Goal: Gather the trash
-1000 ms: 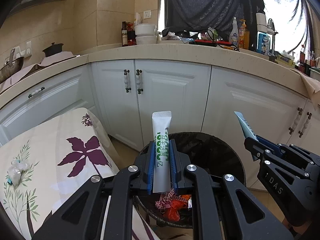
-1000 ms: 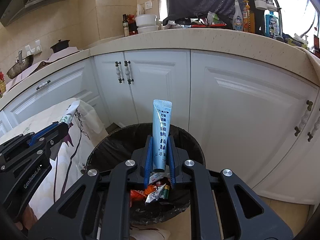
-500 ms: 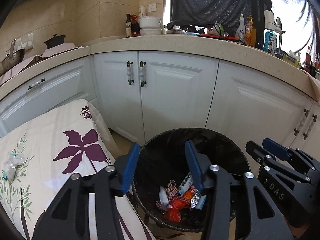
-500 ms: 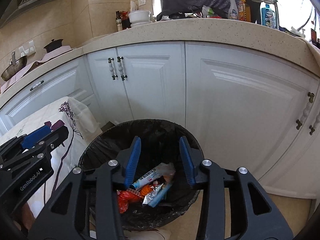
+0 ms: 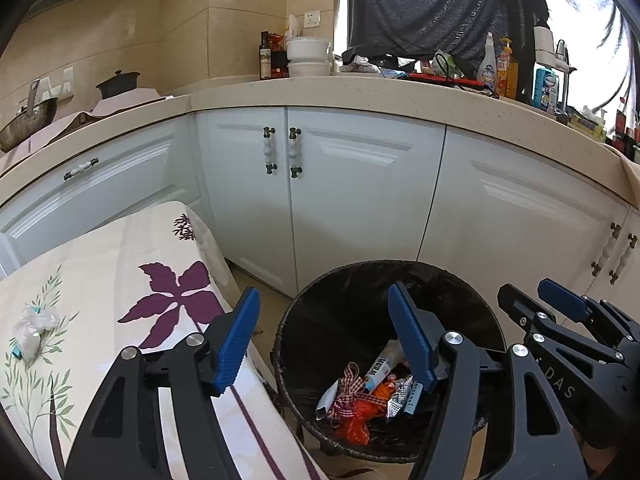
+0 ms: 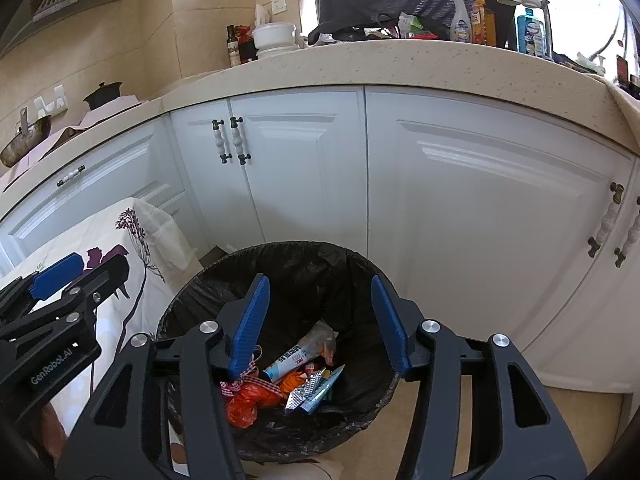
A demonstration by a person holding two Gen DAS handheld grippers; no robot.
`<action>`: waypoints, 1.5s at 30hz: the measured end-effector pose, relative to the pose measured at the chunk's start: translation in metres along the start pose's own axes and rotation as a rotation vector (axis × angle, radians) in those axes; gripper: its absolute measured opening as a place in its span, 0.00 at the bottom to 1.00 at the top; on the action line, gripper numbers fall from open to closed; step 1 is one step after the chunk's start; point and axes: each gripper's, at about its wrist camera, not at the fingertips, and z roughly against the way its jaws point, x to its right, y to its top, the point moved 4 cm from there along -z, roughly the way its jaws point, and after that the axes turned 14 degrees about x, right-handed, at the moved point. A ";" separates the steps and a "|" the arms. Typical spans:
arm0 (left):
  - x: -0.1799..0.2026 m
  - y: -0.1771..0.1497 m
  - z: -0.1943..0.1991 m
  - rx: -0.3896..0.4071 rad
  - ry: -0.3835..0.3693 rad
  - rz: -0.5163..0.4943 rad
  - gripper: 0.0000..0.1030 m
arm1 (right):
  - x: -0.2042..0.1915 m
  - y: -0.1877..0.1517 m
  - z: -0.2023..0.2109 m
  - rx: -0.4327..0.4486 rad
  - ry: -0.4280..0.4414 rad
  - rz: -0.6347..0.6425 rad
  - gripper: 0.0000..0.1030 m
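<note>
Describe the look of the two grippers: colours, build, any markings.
Both are matte black skeletal frames with silver screw heads and ribbed blue finger pads. The left gripper carries white "GenRobot.AI" lettering, visible in the right wrist view; the right gripper shows "DAS". No cables or sleeves show.

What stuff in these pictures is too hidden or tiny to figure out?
- Bottom of the trash bin: covered by the trash pile and the right gripper fingers, right wrist view.
- Small crumpled thing on the flowered cloth: too small to name, left wrist view.
- Bottle labels on the counter: too tiny to read.
- Left gripper: its body is cut off by the bottom edge.
</note>
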 end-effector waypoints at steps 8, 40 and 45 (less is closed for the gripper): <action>-0.016 0.003 0.010 0.016 0.033 0.000 0.69 | -0.015 0.003 0.005 0.011 0.022 0.006 0.59; -0.253 -0.042 0.117 -0.029 0.507 0.124 0.72 | -0.248 -0.009 0.025 -0.039 0.422 0.173 0.63; -0.295 -0.053 0.137 -0.039 0.583 0.167 0.72 | -0.295 -0.019 0.030 -0.058 0.489 0.211 0.63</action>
